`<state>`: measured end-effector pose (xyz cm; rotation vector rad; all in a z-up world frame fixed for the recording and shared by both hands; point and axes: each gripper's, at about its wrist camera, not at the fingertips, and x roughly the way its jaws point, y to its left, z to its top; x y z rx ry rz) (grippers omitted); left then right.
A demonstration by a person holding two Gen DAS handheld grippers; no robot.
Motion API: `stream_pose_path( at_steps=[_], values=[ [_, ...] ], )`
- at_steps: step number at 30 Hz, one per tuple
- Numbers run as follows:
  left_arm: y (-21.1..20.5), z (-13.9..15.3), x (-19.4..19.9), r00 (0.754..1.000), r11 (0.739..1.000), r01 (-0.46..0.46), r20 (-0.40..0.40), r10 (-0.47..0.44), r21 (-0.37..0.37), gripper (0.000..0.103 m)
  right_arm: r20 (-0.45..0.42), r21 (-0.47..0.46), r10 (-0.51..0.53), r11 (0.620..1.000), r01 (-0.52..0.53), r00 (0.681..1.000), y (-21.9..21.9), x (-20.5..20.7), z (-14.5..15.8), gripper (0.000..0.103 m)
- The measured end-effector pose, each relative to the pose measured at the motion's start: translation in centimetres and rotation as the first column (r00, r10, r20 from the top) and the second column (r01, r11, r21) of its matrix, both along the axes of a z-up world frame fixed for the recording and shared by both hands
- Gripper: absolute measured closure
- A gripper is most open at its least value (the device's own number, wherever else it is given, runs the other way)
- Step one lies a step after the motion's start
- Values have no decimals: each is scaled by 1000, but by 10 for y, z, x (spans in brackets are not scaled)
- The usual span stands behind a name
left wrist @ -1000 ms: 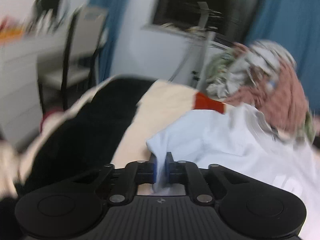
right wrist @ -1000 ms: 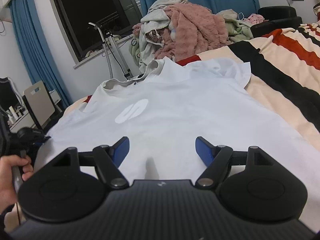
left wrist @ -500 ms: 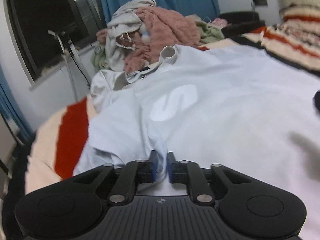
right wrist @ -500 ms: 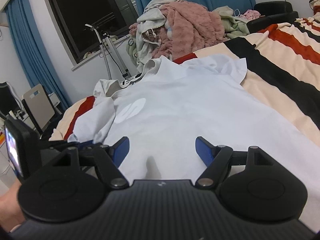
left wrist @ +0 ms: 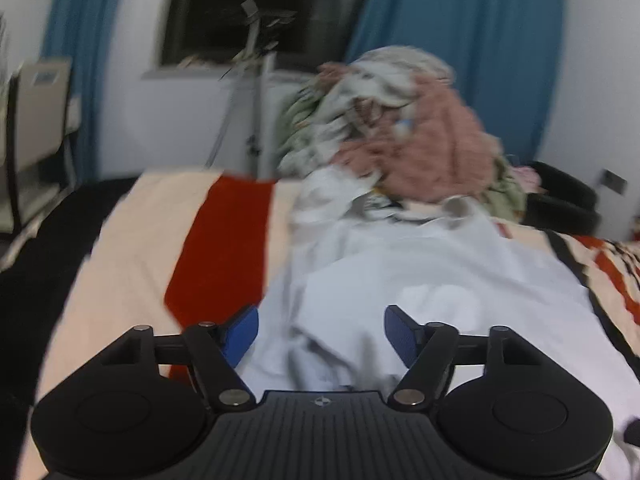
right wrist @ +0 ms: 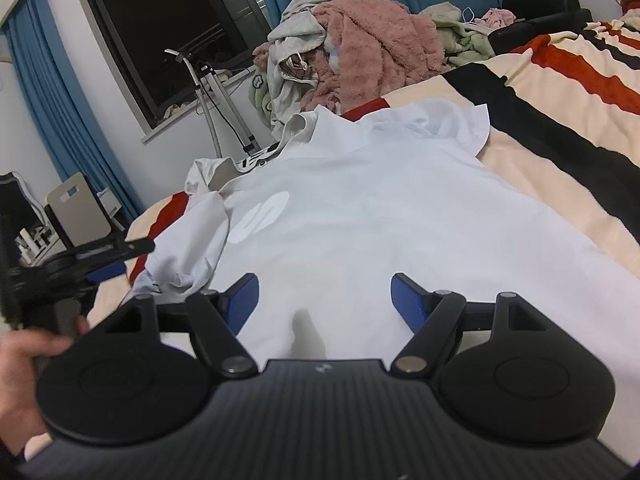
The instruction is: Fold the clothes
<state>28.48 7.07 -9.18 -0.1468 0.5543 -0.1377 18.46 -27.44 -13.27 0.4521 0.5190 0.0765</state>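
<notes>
A white polo shirt (right wrist: 360, 220) with a pale oval logo lies flat on the striped bedspread (right wrist: 560, 128), collar toward the far end. Its left sleeve (right wrist: 188, 248) lies crumpled and folded inward at the shirt's edge. My left gripper (left wrist: 320, 334) hovers over that sleeve fold (left wrist: 332, 344). Its jaws are opening and the blue pads stand clear of the cloth on both sides. In the right wrist view it shows at the left edge (right wrist: 120, 258), held by a hand (right wrist: 20, 360). My right gripper (right wrist: 325, 300) rests open over the shirt's hem, with nothing between its fingers.
A heap of unfolded clothes (right wrist: 360, 52), with a pink fluffy piece on top, sits at the bed's far end. A metal stand (right wrist: 212, 92) rises by the dark window. A chair (left wrist: 36, 120) stands at the left and a black armchair (right wrist: 540, 4) at the back right.
My left gripper carried the sleeve inward over the shirt, then let it go and opened. It has drawn back to the left. The right gripper has stayed still.
</notes>
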Motion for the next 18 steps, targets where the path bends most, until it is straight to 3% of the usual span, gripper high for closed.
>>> stream_pose_path(
  at_steps=[3, 5, 7, 8, 9, 14, 18],
  values=[
    [14, -12, 17, 998, 997, -46, -43, 43, -56, 61, -2, -11, -1, 1000, 1, 1000, 1, 0, -2, 28],
    [20, -13, 25, 997, 993, -66, -41, 62, -98, 65, 4, -24, 5, 1000, -5, 1000, 3, 2, -2, 28],
    [29, -16, 37, 995, 978, -76, -75, 63, -192, 69, 17, -47, 13, 999, -12, 1000, 6, 3, -1, 29],
    [31, -17, 43, 994, 972, -76, -87, 58, -221, 86, 19, -57, 13, 998, -12, 1000, 7, 4, -1, 29],
    [32, -17, 45, 995, 970, -73, -90, 53, -233, 92, 22, -67, 13, 998, -11, 1000, 7, 4, -1, 29],
    [47, -8, 55, 994, 962, -70, -103, 44, -262, 99, 31, -109, 10, 994, -6, 999, 10, 4, 0, 29],
    [98, 36, 70, 985, 963, -174, -55, 166, -208, 100, 37, -135, 16, 991, -11, 999, 15, 3, 0, 29]
  ],
)
